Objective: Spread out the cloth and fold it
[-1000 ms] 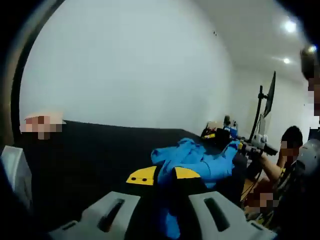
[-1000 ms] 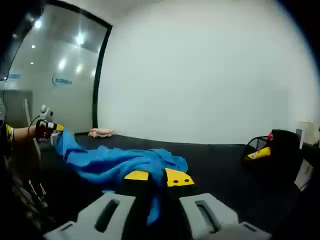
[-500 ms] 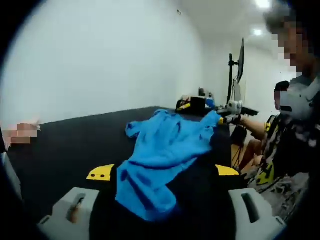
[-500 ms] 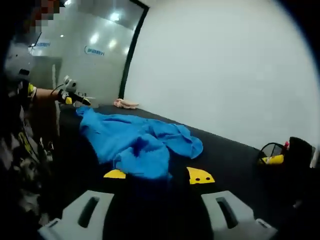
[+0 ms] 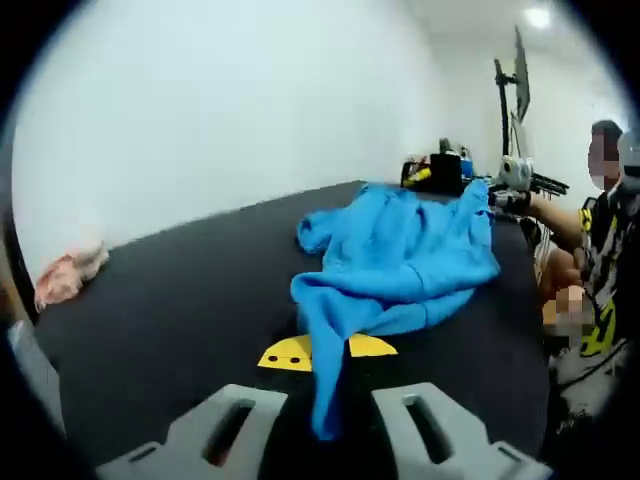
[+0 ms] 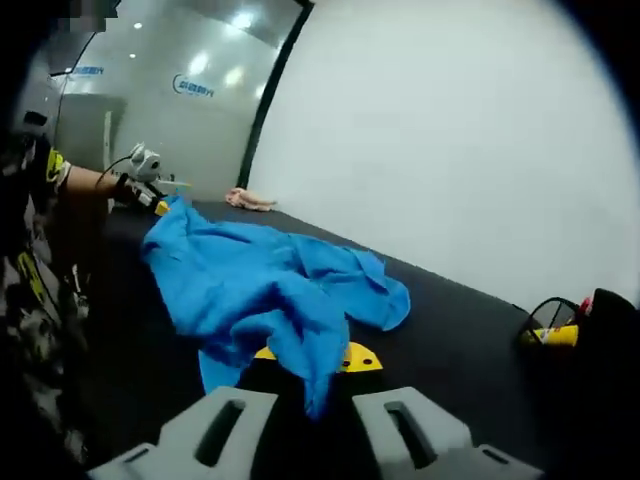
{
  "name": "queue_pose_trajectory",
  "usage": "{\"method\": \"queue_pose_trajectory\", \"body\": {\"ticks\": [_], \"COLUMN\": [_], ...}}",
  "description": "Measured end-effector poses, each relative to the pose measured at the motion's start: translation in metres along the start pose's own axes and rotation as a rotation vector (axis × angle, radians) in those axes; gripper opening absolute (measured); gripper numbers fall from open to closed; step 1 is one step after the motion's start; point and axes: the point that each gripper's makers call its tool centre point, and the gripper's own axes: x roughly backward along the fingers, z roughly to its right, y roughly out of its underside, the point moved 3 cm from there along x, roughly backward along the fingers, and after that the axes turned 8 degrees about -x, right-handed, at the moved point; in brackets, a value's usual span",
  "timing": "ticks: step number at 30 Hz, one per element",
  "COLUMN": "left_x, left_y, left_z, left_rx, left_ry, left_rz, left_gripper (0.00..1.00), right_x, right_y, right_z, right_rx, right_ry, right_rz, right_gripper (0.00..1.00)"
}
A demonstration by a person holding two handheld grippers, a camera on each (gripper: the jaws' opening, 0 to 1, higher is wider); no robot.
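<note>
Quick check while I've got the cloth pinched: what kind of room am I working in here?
Probably an office or lab set up for recording. A black table stands against a plain white wall, there's a monitor on a stand, and a glass partition bearing a logo under ceiling spotlights.

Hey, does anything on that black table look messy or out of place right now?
The blue cloth lies bunched and wrinkled on the black table, not spread flat. Each gripper pinches a corner of it. A small pink cloth sits crumpled at the far edge.

Cloth (image 5: 400,260) lies crumpled on the table (image 5: 180,300), held between both grippers
</note>
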Motion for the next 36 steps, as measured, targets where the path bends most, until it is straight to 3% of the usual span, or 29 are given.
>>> {"method": "queue_pose_trajectory", "body": {"ticks": [3,6,10,11,12,13,15,16,17,18,20,23,24,25,26,28,29,30,31,32,33,34,35,36], "left_x": [0.017,0.035,0.048,0.049,0.051,0.053,0.061,0.071,0.074,0.085,0.103,0.129,0.138,0.139,0.131,0.103,0.086,0.067,0.036,0.017,-0.011,-0.025,-0.032,-0.028], "left_y": [-0.033,-0.066,-0.094,-0.096,-0.105,-0.113,-0.134,-0.153,-0.158,-0.174,-0.207,-0.246,-0.263,-0.27,-0.268,-0.254,-0.245,-0.234,-0.22,-0.213,-0.218,-0.225,-0.253,-0.286], "left_z": [-0.009,-0.02,-0.03,-0.031,-0.035,-0.031,-0.017,-0.01,-0.008,-0.004,-0.001,0.0,-0.001,-0.005,-0.01,-0.029,-0.036,-0.042,-0.055,-0.067,-0.09,-0.112,-0.151,-0.166], "left_rx": [0.081,0.041,0.036,0.036,0.014,0.001,0.006,-0.043,-0.052,-0.057,-0.116,-0.089,-0.076,-0.046,-0.044,-0.015,0.024,0.062,0.096,0.124,0.13,0.124,0.139,0.132], "left_ry": [-0.032,-0.075,-0.117,-0.129,-0.162,-0.142,-0.07,-0.046,-0.035,-0.039,-0.036,-0.01,-0.011,-0.016,-0.029,-0.066,-0.056,-0.034,-0.001,-0.011,-0.024,-0.074,-0.211,-0.245], "left_rz": [0.108,0.203,0.284,0.279,0.312,0.336,0.345,0.375,0.374,0.374,0.441,0.53,0.597,0.622,0.586,0.496,0.448,0.389,0.31,0.25,0.235,0.185,0.191,0.252], "left_gripper": [0.06,0.06,0.06,0.06,0.06,0.05,0.06,0.06,0.06,0.06,0.06,0.06,0.06,0.06,0.06,0.06,0.06,0.06,0.05,0.05,0.05,0.05,0.05,0.05], "right_x": [0.013,0.023,0.031,0.032,0.032,0.032,0.042,0.049,0.056,0.067,0.086,0.108,0.113,0.112,0.106,0.075,0.05,0.042,0.014,-0.005,-0.032,-0.048,-0.058,-0.055], "right_y": [-0.026,-0.055,-0.087,-0.092,-0.096,-0.099,-0.124,-0.135,-0.146,-0.165,-0.197,-0.235,-0.248,-0.252,-0.255,-0.244,-0.234,-0.231,-0.224,-0.222,-0.225,-0.231,-0.259,-0.29], "right_z": [0.008,0.014,0.023,0.027,0.03,0.03,0.023,0.022,0.021,0.019,0.014,0.009,0.01,0.011,0.015,0.031,0.044,0.048,0.064,0.078,0.101,0.119,0.14,0.15], "right_rx": [0.015,0.072,0.113,0.119,0.122,0.108,0.062,0.073,0.098,0.116,0.151,0.14,0.126,0.116,0.123,0.084,0.035,0.017,0.012,0.003,-0.008,-0.006,-0.08,-0.02], "right_ry": [0.039,0.083,0.16,0.186,0.205,0.196,0.146,0.149,0.155,0.166,0.158,0.143,0.138,0.136,0.141,0.148,0.135,0.131,0.125,0.128,0.144,0.169,0.175,0.216], "right_rz": [0.091,0.164,0.263,0.273,0.278,0.281,0.356,0.369,0.385,0.417,0.488,0.577,0.609,0.617,0.611,0.517,0.454,0.439,0.402,0.377,0.342,0.318,0.356,0.406], "right_gripper": [0.03,0.03,0.03,0.03,0.03,0.02,0.02,0.02,0.02,0.02,0.02,0.03,0.03,0.03,0.03,0.02,0.02,0.02,0.02,0.02,0.02,0.02,0.02,0.01]}}
